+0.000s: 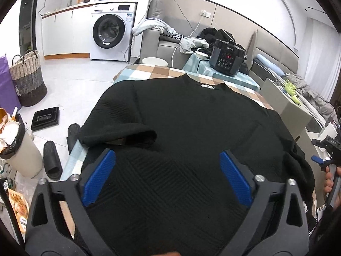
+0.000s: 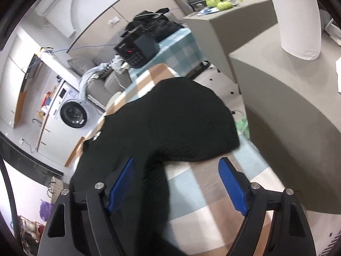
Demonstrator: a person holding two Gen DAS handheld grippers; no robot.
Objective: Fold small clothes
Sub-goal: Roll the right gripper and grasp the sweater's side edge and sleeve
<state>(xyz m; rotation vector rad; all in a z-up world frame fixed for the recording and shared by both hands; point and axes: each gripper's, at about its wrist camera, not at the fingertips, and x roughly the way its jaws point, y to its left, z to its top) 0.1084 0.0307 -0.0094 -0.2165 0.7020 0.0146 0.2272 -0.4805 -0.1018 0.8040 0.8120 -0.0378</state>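
Left gripper [image 1: 167,170] jaws spread over the black textured knit sweater [image 1: 191,117]; right gripper [image 2: 177,183] spread too. We've one sleeve [image 1: 119,135] folded at 9 o'clock; rest unfolded.

Black ribbed sweater [image 1: 187,128] spread flat on the checked tablecloth [image 1: 149,71]

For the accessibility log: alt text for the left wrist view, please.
A black knit top lies spread on a checked tablecloth, one sleeve folded inward. The open left gripper hovers over its hem; a washing machine stands behind.

"SUPOR" on black cooker [image 1: 227,57]
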